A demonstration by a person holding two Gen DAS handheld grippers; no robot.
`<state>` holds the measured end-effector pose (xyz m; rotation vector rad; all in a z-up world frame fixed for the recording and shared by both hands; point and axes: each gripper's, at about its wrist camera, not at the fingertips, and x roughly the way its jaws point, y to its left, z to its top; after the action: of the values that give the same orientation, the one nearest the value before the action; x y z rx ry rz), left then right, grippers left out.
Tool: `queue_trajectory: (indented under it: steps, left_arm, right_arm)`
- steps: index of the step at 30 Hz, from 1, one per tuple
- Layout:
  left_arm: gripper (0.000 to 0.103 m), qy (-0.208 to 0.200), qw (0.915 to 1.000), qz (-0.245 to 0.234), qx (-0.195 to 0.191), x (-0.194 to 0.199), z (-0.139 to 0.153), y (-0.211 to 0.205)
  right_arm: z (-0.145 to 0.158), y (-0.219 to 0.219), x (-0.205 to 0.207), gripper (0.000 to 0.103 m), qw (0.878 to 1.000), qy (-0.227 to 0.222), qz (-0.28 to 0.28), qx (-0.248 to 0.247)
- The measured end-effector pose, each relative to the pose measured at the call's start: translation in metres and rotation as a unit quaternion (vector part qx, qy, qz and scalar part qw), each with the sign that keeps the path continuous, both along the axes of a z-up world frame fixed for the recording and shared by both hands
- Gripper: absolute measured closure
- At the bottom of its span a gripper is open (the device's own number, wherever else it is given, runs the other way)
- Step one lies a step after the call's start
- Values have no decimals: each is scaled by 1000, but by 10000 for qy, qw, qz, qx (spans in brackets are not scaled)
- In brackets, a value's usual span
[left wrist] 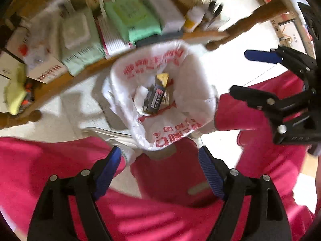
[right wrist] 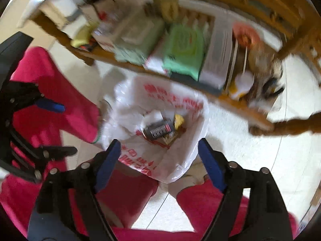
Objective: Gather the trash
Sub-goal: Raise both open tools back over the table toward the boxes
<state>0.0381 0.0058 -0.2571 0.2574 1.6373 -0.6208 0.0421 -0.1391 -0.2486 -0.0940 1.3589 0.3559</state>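
Note:
A white plastic bag [left wrist: 190,92] with red print stands open on the floor between a person's pink trouser legs. Inside it lie a dark wrapper [left wrist: 156,98], a yellow scrap [left wrist: 163,78] and crumpled white paper [left wrist: 140,94]. My left gripper [left wrist: 160,156] hangs above the bag's near rim, open, nothing between its blue pads. My right gripper [left wrist: 238,72] shows at the right edge of the left wrist view, also open. In the right wrist view the bag [right wrist: 180,156] lies below my open right gripper [right wrist: 159,147], with the wrapper [right wrist: 158,130] inside; my left gripper [right wrist: 62,128] is at the left.
A low wooden shelf [left wrist: 84,72] behind the bag holds green packs [left wrist: 132,20], boxes [left wrist: 46,72] and bottles [left wrist: 192,18]. A turned wooden leg [left wrist: 246,22] stands to the right. Pink trouser legs [left wrist: 250,108] flank the bag on the pale floor [left wrist: 72,104].

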Motion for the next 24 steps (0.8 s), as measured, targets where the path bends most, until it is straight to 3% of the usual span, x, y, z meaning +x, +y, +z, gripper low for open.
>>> queue_trajectory:
  steps: [5, 8, 10, 14, 16, 24]
  left_arm:
    - [21, -686, 9975, 57, -147, 25, 99, 20]
    - [16, -1434, 9896, 62, 20, 56, 160, 29]
    - [15, -1716, 9849, 206, 133, 80, 190, 32]
    - [14, -1510, 9851, 810, -120, 125, 231, 40]
    - [14, -1456, 9853, 875, -185, 146, 246, 36]
    - [14, -1183, 9876, 1019, 179, 205, 262, 16]
  right_arm:
    - [101, -11, 10, 10, 9961, -826, 323, -9]
    - [146, -20, 25, 8, 9918, -1221, 381, -78]
    - [172, -26, 38, 8, 9888, -1438, 355, -162]
    - [207, -37, 64, 8, 9832, -1773, 239, -350]
    - [220, -43, 72, 8, 9809, -1894, 224, -382]
    - [260, -70, 114, 8, 9808, -1947, 135, -28]
